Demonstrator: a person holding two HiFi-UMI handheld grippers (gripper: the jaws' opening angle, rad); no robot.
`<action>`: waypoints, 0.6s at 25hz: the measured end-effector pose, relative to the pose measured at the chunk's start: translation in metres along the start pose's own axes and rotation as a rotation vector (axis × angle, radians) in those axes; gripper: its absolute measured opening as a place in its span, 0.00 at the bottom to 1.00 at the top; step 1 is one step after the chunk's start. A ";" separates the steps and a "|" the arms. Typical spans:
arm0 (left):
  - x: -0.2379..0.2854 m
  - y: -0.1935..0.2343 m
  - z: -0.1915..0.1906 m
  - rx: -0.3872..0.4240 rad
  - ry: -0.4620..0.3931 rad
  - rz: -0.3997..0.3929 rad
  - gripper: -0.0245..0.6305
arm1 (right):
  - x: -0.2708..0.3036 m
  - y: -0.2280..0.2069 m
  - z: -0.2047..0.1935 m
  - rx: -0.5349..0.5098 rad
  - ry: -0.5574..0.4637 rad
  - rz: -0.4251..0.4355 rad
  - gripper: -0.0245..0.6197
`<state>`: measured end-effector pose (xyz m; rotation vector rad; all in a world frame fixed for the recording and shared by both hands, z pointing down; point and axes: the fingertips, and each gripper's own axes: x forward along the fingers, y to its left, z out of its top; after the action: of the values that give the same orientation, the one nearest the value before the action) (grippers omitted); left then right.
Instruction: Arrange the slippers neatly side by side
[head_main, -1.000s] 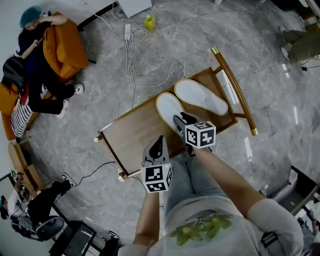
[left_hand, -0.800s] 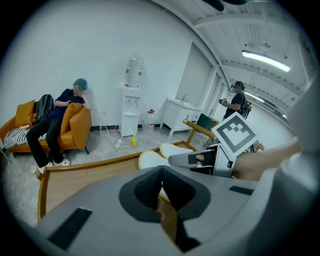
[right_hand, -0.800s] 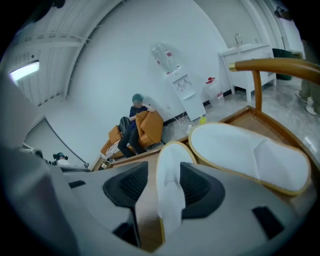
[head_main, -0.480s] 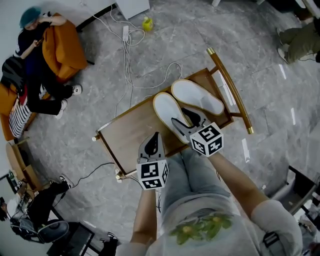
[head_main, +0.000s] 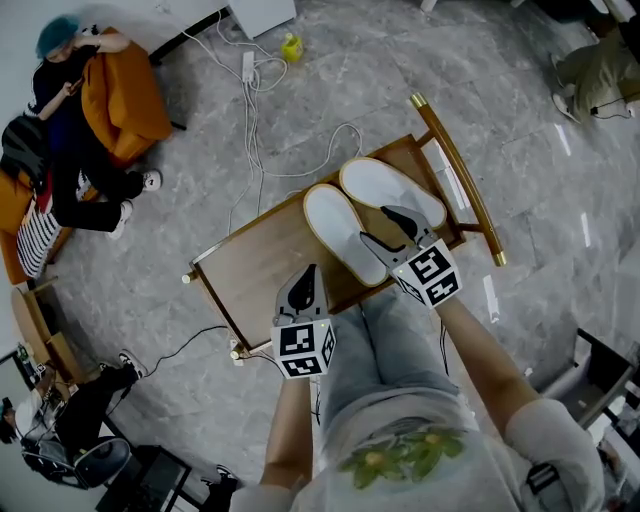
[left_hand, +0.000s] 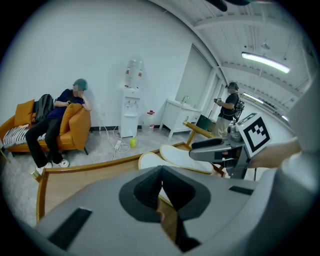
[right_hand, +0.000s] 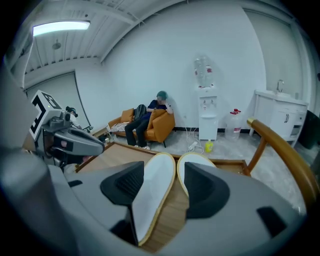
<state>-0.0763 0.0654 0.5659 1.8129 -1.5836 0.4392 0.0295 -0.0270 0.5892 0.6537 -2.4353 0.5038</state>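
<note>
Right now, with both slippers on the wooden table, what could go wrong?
The right hand-held gripper has just been opening, and the left slipper lies ungripped between its jaws; a sideways pull-back could drag it askew. That slipper's near end lies close to the wooden table edge, so a nudge might tip it off.

There were two white flat slippers (head_main: 345, 232) (head_main: 392, 192) with tan edges, one brown wooden table (head_main: 265, 270) with raised rim, one small yellow plastic bottle (head_main: 291, 46) and one tall white water dispenser (left_hand: 132, 100).
</note>
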 end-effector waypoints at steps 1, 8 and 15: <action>0.000 0.000 -0.001 0.001 0.001 0.000 0.06 | 0.000 -0.005 -0.001 -0.003 0.004 -0.010 0.41; 0.007 -0.002 -0.005 0.009 0.009 -0.011 0.06 | 0.003 -0.041 -0.013 -0.013 0.039 -0.071 0.41; 0.012 -0.003 -0.008 0.017 0.024 -0.029 0.06 | 0.013 -0.065 -0.027 -0.028 0.091 -0.132 0.41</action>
<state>-0.0696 0.0621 0.5784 1.8342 -1.5400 0.4611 0.0668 -0.0712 0.6312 0.7574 -2.2921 0.4355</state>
